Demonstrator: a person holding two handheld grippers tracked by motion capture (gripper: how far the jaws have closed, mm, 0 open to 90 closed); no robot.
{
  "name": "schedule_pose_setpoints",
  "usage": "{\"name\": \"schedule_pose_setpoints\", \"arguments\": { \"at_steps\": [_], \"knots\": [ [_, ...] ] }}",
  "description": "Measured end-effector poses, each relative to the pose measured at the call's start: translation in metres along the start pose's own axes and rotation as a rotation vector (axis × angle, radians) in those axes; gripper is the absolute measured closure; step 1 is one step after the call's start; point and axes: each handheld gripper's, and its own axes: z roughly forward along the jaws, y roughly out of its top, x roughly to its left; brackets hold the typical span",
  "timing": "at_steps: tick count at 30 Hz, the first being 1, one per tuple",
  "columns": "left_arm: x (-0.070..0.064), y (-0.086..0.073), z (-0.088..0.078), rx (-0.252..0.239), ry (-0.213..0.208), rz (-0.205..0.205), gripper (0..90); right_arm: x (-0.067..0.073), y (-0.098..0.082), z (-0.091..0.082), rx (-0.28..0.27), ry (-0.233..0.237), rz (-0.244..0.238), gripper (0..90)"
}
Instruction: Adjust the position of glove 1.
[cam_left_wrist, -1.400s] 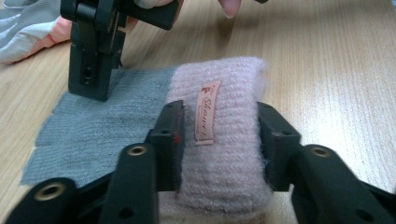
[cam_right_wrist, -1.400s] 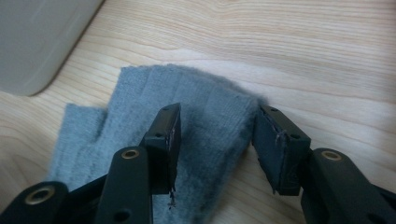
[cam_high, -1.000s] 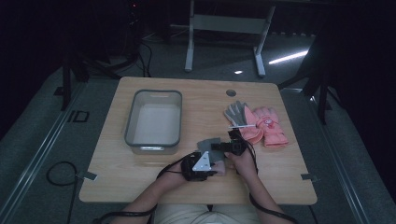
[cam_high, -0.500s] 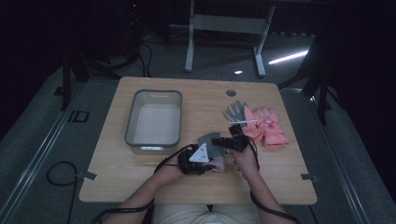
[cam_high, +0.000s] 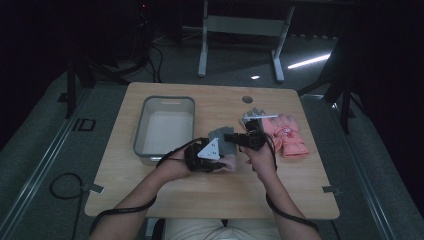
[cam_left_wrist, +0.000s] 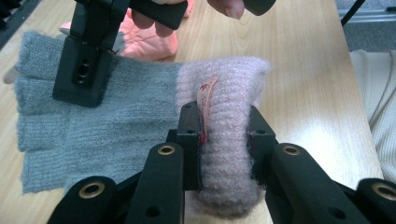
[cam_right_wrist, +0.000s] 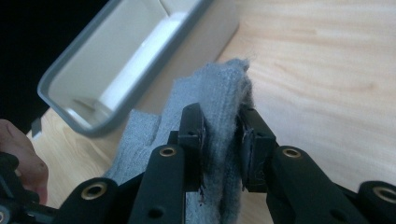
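Observation:
A grey knit glove (cam_left_wrist: 116, 107) with a pale pink cuff hangs between my two grippers just above the table's middle (cam_high: 226, 139). My left gripper (cam_left_wrist: 225, 121) is shut on the pink cuff, beside a small sewn-in tag. My right gripper (cam_right_wrist: 219, 126) is shut on a fold of the grey finger end (cam_right_wrist: 219, 88); its jaws have just been closing on that fold. In the high view the left gripper (cam_high: 225, 152) and the right gripper (cam_high: 234, 137) face each other, close together. The right gripper's black jaw (cam_left_wrist: 81, 70) also shows in the left gripper view.
A grey bin (cam_high: 141, 130) stands left of the grippers, its rim (cam_right_wrist: 60, 70) close behind the glove. A pink glove pair (cam_high: 287, 135) and another grey glove (cam_high: 252, 117) lie to the right. The wooden table (cam_high: 210, 195) has a round hole (cam_high: 247, 99) at the back.
Both hands have risen a little from the table with the grey glove stretched between the grippers. The bin and the pink gloves have stayed put.

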Motion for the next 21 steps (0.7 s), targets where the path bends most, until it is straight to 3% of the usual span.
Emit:
{"name": "schedule_pose_setpoints", "arguments": {
  "at_steps": [11,21],
  "knots": [
    [0.024,0.008,-0.030,0.040,0.022,0.036,73.5,0.018,0.034,0.004,-0.030,0.022,-0.029,73.7],
    [0.036,0.000,-0.052,0.065,0.058,0.040,73.4,0.038,0.058,0.019,-0.047,0.048,-0.055,73.9]
  ]
}}
